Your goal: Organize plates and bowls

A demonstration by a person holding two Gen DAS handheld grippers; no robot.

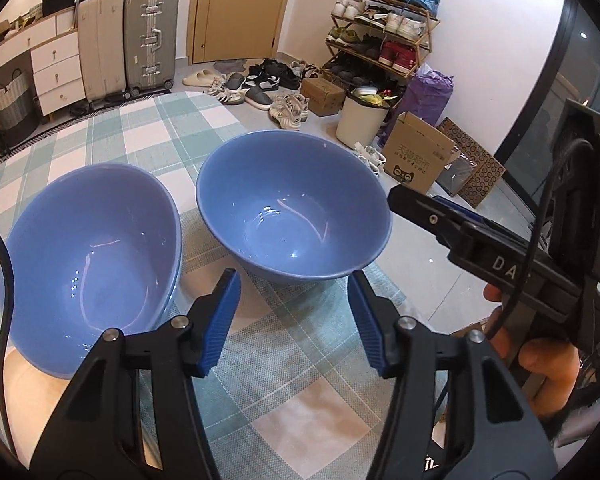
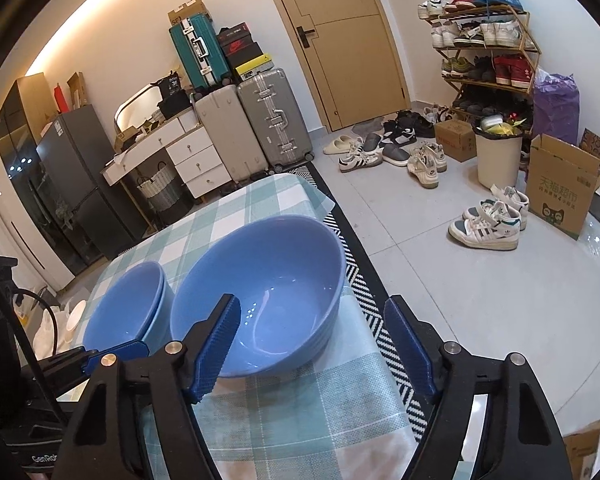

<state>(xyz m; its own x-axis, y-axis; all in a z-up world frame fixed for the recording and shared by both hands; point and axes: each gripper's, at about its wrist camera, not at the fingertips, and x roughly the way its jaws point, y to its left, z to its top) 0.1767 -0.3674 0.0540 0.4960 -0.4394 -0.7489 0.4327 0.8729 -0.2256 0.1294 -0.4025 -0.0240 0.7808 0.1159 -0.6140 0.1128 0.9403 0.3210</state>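
A green-and-white checked tablecloth [image 2: 268, 200] covered the table. Behind it stood a beige suitcase [image 2: 220, 132] and a silver suitcase [image 2: 274, 116] side by side, with a teal suitcase [image 2: 198, 52] stacked on top. A wooden door [image 2: 340, 40] was shut. A shoe rack [image 2: 484, 52] full of trainers stood against the wall, more shoes lay loose on the tiled floor [image 2: 500, 300], near a white bin [image 2: 498, 160] and an open cardboard box [image 2: 560, 188].

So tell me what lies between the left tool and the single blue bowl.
Only bare checked tablecloth between the left tool and the single blue bowl, seen in the left wrist view.
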